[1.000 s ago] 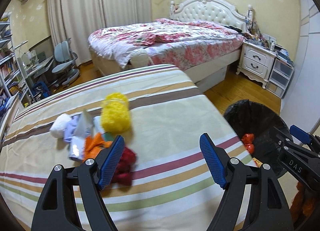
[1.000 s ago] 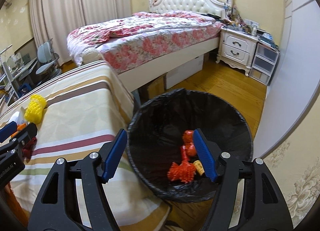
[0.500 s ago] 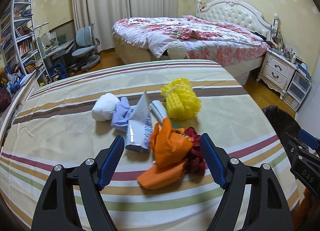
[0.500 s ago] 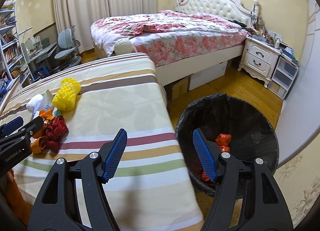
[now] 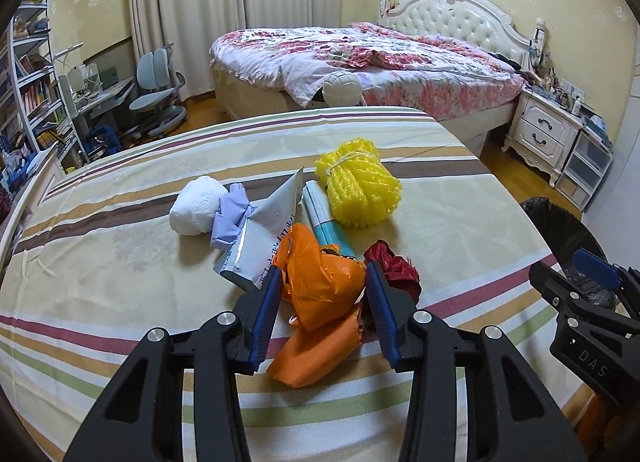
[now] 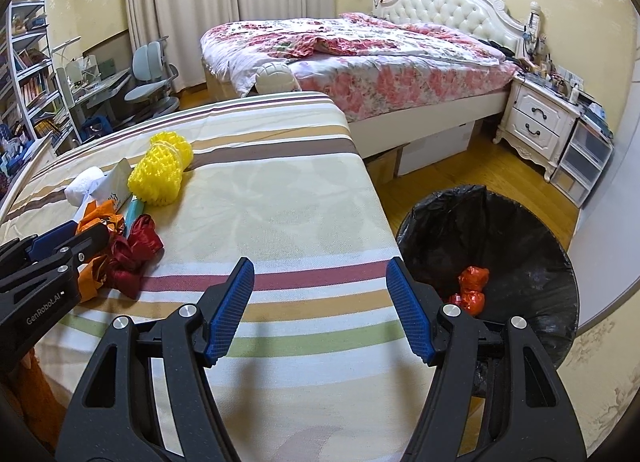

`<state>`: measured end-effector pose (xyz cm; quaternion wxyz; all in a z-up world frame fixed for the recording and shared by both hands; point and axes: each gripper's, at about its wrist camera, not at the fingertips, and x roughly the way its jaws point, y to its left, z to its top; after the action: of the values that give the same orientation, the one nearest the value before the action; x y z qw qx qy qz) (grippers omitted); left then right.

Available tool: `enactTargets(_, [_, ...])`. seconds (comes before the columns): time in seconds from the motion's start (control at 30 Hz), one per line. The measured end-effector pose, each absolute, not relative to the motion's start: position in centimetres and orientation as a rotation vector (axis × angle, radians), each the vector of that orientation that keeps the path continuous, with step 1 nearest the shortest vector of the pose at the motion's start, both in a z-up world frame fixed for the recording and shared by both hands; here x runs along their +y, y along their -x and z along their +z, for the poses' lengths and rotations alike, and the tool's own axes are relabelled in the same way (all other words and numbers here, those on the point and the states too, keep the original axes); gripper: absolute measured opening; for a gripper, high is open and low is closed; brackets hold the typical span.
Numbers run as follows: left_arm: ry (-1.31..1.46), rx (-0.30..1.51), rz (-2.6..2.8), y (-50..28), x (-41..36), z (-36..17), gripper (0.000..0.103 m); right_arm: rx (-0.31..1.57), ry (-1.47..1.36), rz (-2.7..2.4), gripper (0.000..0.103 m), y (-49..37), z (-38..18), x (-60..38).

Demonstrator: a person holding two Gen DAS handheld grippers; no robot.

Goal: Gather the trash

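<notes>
A pile of trash lies on the striped table: an orange plastic bag, a dark red wrapper, a yellow foam net, a silver foil pouch, a teal tube, a lilac scrap and a white wad. My left gripper has its jaws narrowed around the orange bag, pads touching its sides. My right gripper is open and empty over the table's near edge, beside the black-lined bin, which holds red-orange wrappers.
A flowered bed stands behind the table, a white nightstand and drawers to its right. A desk, chair and bookshelf are at the left. Wooden floor lies between table and bed.
The left gripper moved forward onto the trash pile and its jaws closed in on the orange bag. The right gripper swung left from over the bin toward the table.
</notes>
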<state>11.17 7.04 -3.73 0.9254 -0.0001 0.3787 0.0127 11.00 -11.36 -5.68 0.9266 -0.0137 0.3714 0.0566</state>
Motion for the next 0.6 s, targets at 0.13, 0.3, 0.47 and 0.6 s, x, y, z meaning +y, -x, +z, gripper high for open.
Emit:
enactTargets(0.13, [0.020,0.780,0.025,-10.8,7.8,-3.6,0.043,0.762,0.029,0.120,0.067,-10.9,-5.6,-11.3])
enactTargets(0.3, [0.079,0.791,0.022,-9.8,9.6,-3.2,0.043,0.761,0.031,0.128,0.067,-10.8,-5.6,-11.0])
enactTargets(0.47, [0.077,0.775,0.030,-8.8,10.4,-2.7,0.043,0.761,0.040,0.143,0.067,-10.6,-5.6,-10.2])
enactTargets(0.6, [0.085,0.781,0.042,-8.1,11.4,-3.1,0.043,0.760,0.049,0.154,0.067,-10.4,-5.6,-9.8])
